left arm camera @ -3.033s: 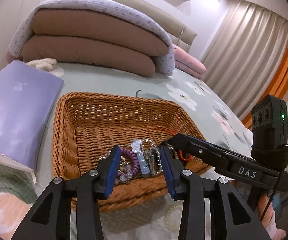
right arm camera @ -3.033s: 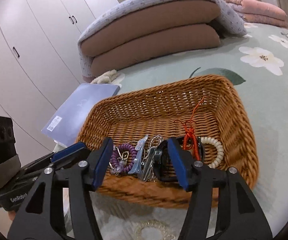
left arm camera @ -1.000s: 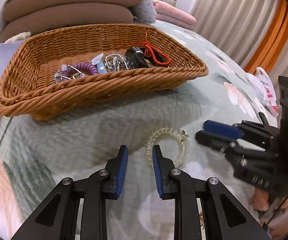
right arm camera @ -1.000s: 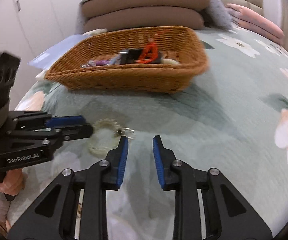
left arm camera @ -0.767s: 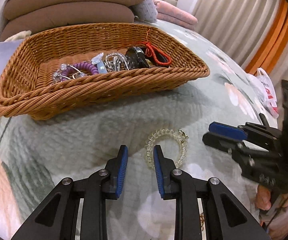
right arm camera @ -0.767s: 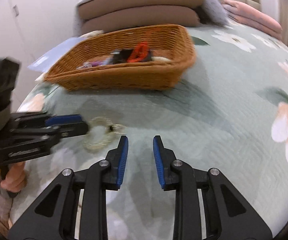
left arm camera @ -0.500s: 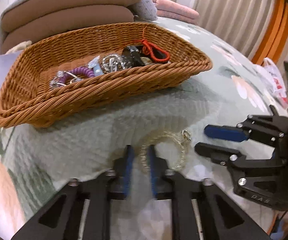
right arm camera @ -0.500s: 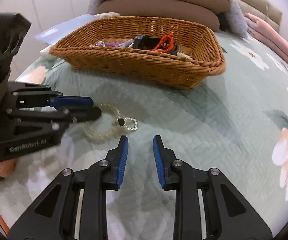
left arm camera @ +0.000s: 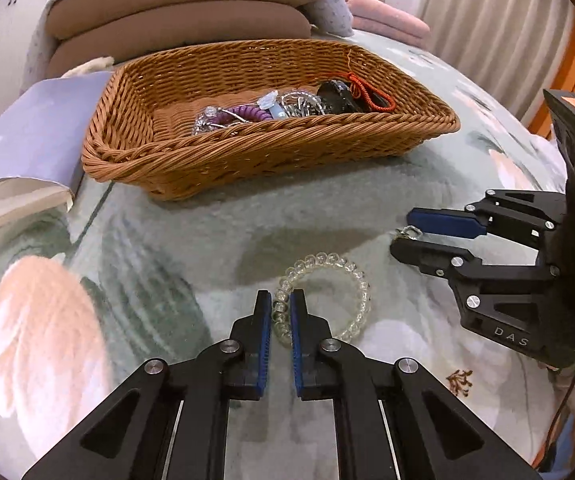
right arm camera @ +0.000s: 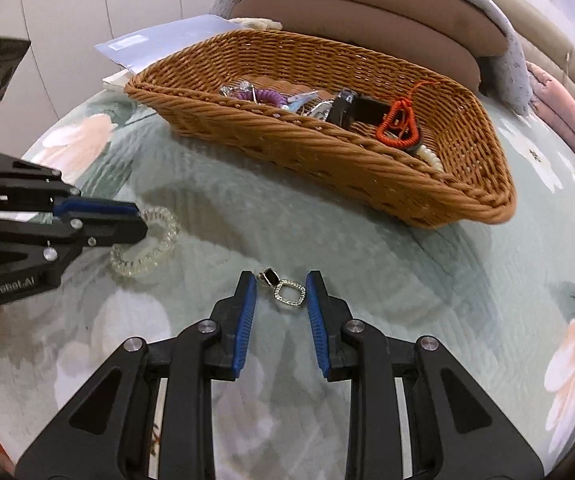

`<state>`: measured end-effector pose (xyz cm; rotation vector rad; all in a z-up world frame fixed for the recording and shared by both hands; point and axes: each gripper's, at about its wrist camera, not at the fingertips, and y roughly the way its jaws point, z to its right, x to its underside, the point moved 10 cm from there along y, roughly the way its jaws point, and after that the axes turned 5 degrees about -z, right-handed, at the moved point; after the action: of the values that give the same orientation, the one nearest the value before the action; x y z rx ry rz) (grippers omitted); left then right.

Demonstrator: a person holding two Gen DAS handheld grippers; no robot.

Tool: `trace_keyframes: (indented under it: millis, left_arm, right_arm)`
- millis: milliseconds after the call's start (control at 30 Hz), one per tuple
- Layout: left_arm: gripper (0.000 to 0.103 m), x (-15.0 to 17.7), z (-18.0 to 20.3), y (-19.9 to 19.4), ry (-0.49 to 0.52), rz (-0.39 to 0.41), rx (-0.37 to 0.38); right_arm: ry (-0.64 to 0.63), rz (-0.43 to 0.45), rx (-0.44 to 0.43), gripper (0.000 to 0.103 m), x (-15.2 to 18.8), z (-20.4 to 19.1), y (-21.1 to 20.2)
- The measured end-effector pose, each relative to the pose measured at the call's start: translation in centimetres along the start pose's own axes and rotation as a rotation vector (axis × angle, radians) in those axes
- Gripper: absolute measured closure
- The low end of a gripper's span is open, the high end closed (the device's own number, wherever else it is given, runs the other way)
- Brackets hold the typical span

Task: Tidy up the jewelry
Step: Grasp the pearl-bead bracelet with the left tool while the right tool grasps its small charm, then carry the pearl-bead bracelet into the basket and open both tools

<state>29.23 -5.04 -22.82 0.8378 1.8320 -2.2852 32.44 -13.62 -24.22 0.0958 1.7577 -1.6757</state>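
A clear beaded bracelet (left arm camera: 329, 294) lies on the green floral bedspread; it also shows in the right wrist view (right arm camera: 147, 246). My left gripper (left arm camera: 281, 308) is shut on the bracelet's near side. A small silver pendant (right arm camera: 287, 290) with a dark stone lies between the fingers of my right gripper (right arm camera: 281, 292), which is open around it. The pendant shows in the left wrist view (left arm camera: 408, 233) at the right gripper's tips. A wicker basket (left arm camera: 247, 156) behind holds several jewelry pieces: a purple coil (left arm camera: 239, 114), a red cord (right arm camera: 399, 124), a black item and silver chains.
A lilac book (left arm camera: 27, 136) lies left of the basket. Folded brown and grey bedding (left arm camera: 183, 20) is stacked behind it. Pink pillows (left arm camera: 383, 20) and curtains are at the back right. The basket (right arm camera: 327, 152) stands just beyond both grippers.
Both grippers came down from over the basket to the bedspread. My left gripper closed on the bracelet. My right gripper moved up to the pendant and opened wider around it.
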Motion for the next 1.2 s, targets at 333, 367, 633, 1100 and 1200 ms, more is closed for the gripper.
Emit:
trace_keyframes:
  millis: [333, 367, 633, 1100, 1200]
  left_arm:
    - [0.093, 0.0, 0.8, 0.4, 0.016, 0.011, -0.038]
    - [0.093, 0.1, 0.9, 0.4, 0.024, 0.015, -0.049]
    - [0.095, 0.6, 1.6, -1.1, 0.024, 0.057, -0.012]
    - [0.095, -4.5, 2.4, -9.9, 0.05, 0.27, 0.021]
    - [0.095, -7.5, 1.9, -10.8, 0.05, 0.319, 0.008]
  right_arm:
    - [-0.047, 0.019, -0.006, 0.088, -0.2, -0.7, 0.3]
    - [-0.051, 0.02, -0.009, 0.094, -0.1, -0.9, 0.3]
    - [-0.038, 0.017, -0.055, 0.099, 2.0, -2.5, -1.6]
    - [0.062, 0.229, -0.031, 0.099, -2.6, 1.3, -11.7]
    - [0.101, 0.258, -0.039, 0.099, -5.3, 2.8, -12.0]
